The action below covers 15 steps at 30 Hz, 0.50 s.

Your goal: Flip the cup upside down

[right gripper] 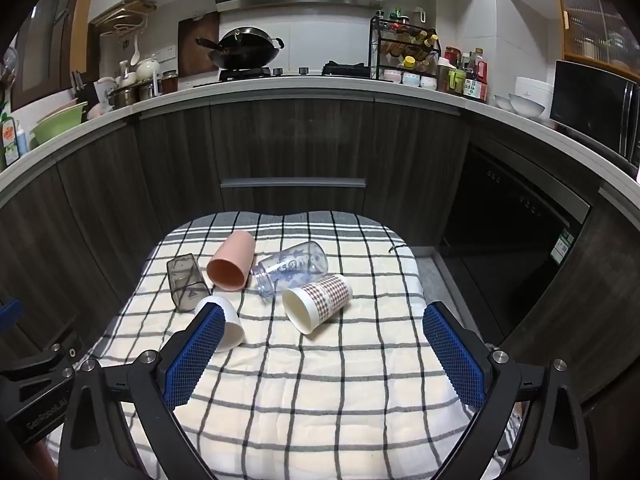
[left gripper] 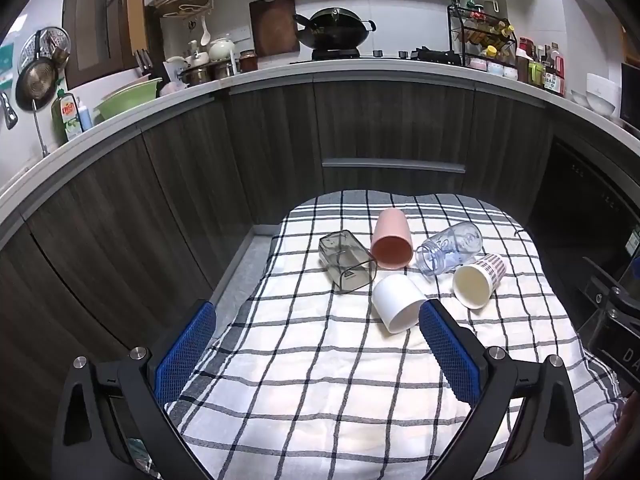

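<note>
Several cups lie on their sides on a checked cloth [left gripper: 320, 380] [right gripper: 320, 380]: a pink cup [left gripper: 390, 240] [right gripper: 230, 262], a smoky square glass [left gripper: 346, 262] [right gripper: 184, 282], a clear bottle with blue print [left gripper: 450, 248] [right gripper: 292, 270], a patterned paper cup [left gripper: 478, 280] [right gripper: 318, 302] and a white cup [left gripper: 396, 302] [right gripper: 234, 328]. My left gripper [left gripper: 316, 316] is open and empty, just short of the white cup. My right gripper [right gripper: 324, 320] is open and empty, near the paper cup.
Dark wooden cabinets [left gripper: 280, 140] stand behind the table under a white countertop [right gripper: 320, 84] with a wok [right gripper: 244, 48], a spice rack [right gripper: 404, 52] and dishes. The cloth's far edge [left gripper: 400, 196] drops to the floor. A dark oven [right gripper: 512, 240] is at right.
</note>
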Tool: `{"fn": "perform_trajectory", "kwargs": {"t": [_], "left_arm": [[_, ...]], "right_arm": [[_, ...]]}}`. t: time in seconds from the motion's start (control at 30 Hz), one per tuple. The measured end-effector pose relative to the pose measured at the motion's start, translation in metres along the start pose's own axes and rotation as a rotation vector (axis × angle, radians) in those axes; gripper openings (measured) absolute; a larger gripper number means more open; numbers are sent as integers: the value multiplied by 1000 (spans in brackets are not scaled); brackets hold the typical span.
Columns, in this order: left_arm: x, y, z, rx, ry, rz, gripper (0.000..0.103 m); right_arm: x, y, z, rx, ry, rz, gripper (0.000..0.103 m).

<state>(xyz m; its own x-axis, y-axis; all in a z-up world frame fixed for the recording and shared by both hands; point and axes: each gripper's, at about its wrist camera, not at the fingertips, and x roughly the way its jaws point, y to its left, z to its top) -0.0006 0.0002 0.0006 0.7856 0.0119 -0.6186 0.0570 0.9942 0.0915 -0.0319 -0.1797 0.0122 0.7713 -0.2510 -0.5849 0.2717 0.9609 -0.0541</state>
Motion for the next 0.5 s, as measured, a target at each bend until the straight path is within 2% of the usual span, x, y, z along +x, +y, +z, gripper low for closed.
{"fn": "perform_trajectory", "kwargs": {"t": [0.5], "left_arm": [[-8,2,0,-1,-24,6,103]], "right_arm": [[0,-1,-2,4,-12,3,100]]}}
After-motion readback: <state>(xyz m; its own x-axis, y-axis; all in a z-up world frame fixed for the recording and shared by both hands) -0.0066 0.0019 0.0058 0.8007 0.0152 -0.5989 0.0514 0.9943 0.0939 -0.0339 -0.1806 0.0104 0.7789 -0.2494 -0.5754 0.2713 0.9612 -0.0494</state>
